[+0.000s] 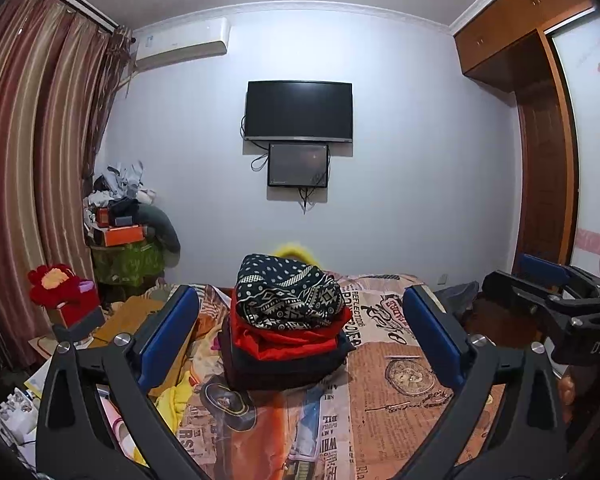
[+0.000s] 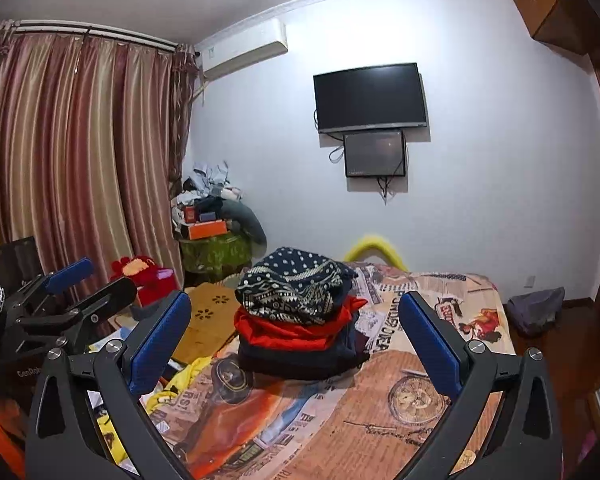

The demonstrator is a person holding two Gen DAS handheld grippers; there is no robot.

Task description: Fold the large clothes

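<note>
Bedroom scene, both wrist views. My left tool (image 1: pixel 300 344) and my right tool (image 2: pixel 296 344) are both released, jaws spread wide and empty, held above the bed (image 1: pixel 400 384). The folded clothes form a stack (image 1: pixel 288 332) near the middle of the printed bedspread: a patterned navy-and-white sweater (image 1: pixel 288 292) on top, a red garment (image 1: pixel 296 340) beneath it, a dark garment (image 1: pixel 284 368) at the bottom. A yellow garment (image 1: pixel 176 396) lies at the bed's left edge.
</note>
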